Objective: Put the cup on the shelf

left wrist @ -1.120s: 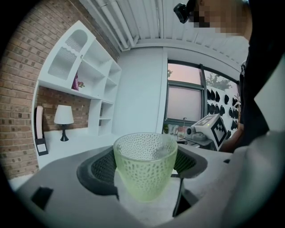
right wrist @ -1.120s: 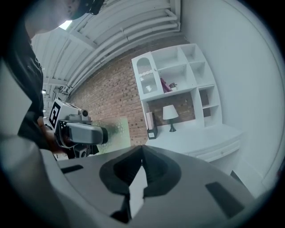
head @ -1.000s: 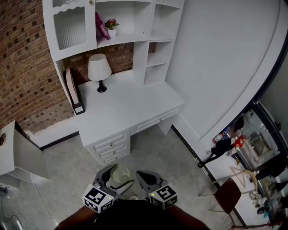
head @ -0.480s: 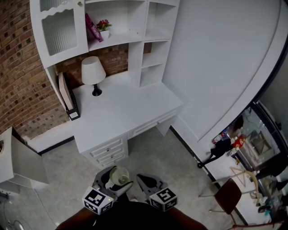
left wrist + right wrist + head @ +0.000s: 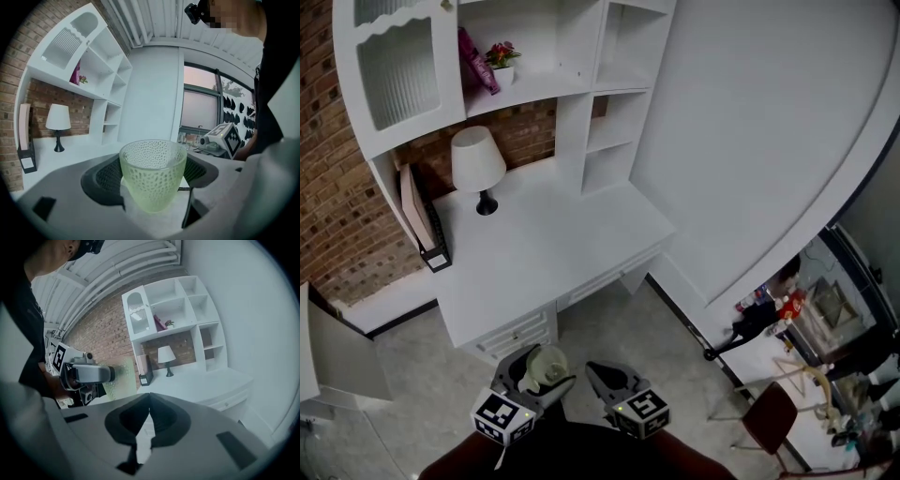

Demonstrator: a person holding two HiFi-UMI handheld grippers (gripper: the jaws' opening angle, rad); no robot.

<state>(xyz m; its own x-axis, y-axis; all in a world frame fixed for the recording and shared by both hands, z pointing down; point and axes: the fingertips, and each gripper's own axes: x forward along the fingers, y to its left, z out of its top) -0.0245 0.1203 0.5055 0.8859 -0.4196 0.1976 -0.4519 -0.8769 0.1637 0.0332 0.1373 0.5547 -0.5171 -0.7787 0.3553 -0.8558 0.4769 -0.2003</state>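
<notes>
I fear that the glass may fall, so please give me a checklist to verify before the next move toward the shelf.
1. Grip: the jaws of the left gripper are closed on the green textured glass cup: ok.
2. Cup upright: ok.
3. Right gripper free, jaws together on nothing: ok.
4. Free place on the shelf unit: the right-hand compartments look bare: ok.
5. Cup near the shelf: both grippers are low over the floor, short of the desk: not ok.

The desk (image 5: pixel 572 234) lay open right of the lamp (image 5: pixel 478 164); a potted plant (image 5: pixel 501 58) and pink packet (image 5: pixel 473 64) crowded the left end of the shelf (image 5: pixel 546 86) above.
</notes>
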